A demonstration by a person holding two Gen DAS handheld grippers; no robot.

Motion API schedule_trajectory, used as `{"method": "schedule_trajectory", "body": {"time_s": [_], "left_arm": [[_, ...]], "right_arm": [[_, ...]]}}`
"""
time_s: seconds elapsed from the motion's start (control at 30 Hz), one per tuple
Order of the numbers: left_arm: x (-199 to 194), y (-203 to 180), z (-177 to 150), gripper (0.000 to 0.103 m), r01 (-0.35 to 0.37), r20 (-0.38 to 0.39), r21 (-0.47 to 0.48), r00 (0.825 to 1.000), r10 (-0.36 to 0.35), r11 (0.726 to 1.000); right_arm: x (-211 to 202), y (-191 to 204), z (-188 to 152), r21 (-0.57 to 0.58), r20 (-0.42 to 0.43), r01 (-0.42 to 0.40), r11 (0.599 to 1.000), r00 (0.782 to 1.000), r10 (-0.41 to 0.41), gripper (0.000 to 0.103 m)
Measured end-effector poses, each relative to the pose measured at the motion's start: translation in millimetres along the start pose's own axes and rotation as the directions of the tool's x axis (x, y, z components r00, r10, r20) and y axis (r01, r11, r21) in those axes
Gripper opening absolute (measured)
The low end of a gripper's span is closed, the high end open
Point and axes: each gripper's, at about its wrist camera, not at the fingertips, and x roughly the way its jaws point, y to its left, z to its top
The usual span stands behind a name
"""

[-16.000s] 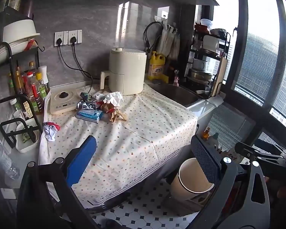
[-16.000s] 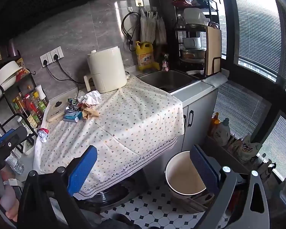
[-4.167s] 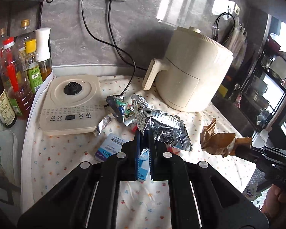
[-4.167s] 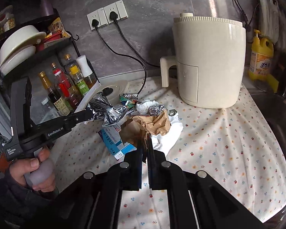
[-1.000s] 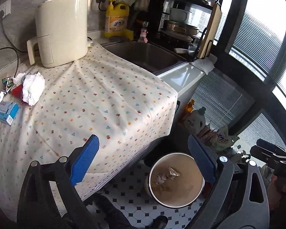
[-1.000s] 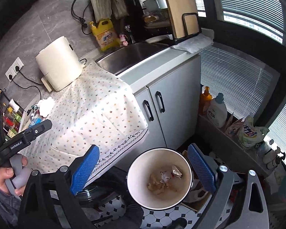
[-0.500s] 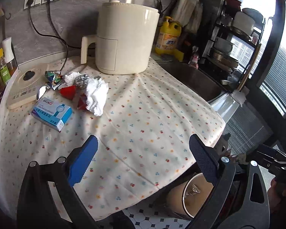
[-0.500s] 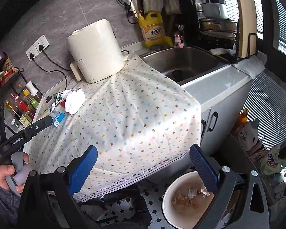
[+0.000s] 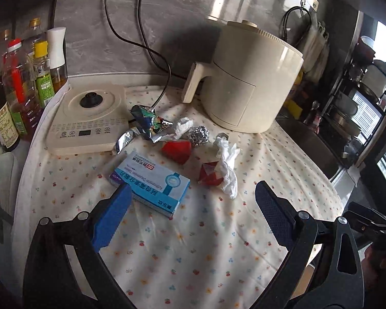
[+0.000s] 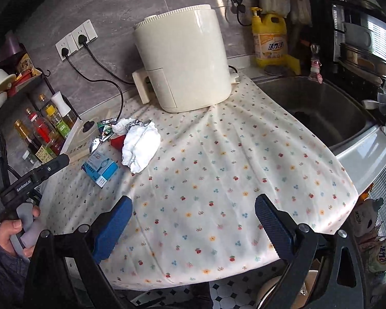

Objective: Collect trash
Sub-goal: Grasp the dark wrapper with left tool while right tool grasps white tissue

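Observation:
Trash lies on the flowered tablecloth (image 9: 193, 252): a blue box (image 9: 151, 184), a white crumpled tissue (image 9: 227, 164), two red scraps (image 9: 177, 150), a foil ball (image 9: 198, 135), a small white wad (image 9: 183, 126) and a shiny snack wrapper (image 9: 148, 122). My left gripper (image 9: 190, 216) is open and empty, just short of the blue box. My right gripper (image 10: 193, 221) is open and empty above the cloth's front edge, farther from the pile. The right wrist view shows the tissue (image 10: 140, 146), the box (image 10: 100, 167) and the bin's rim (image 10: 267, 291) on the floor.
A cream air fryer (image 9: 247, 82) stands behind the trash, an induction cooker (image 9: 87, 118) to its left, sauce bottles (image 9: 18, 85) at far left. The sink (image 10: 319, 108) and a yellow detergent bottle (image 10: 270, 41) are to the right. Power cords (image 9: 146, 46) run down the wall.
Both grippers, open and empty, have swung up from the floor bin back over the counter. The left one has closed in on the trash pile.

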Motion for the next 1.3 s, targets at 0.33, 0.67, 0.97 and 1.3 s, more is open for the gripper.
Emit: {"method": "schedule_trajectory", "body": {"time_s": [0.33,0.67,0.97,1.3], "left_arm": [[23,49,34,0.084,0.001,0.025,-0.040,1.000,0.000,0.999],[70,75,66,0.048,0.049,-0.020,-0.051,0.999,-0.050,0.998],[125,79,83,0.043,0.080,-0.096,-0.048,0.992,-0.084,0.996],[161,84,84,0.010,0.082,-0.154,-0.080,0.984,-0.094,0.993]], "right_arm": [[57,54,38,-0.073,-0.042,-0.075,0.995,0.997,0.072,0.084],[112,92,64,-0.096,-0.104,-0.116,0.989,0.989,0.106,0.073],[152,103,80,-0.081,-0.157,-0.110,0.991,0.983,0.096,0.068],[186,107,81,-0.065,-0.240,-0.121,0.990,0.965,0.102,0.049]]}}
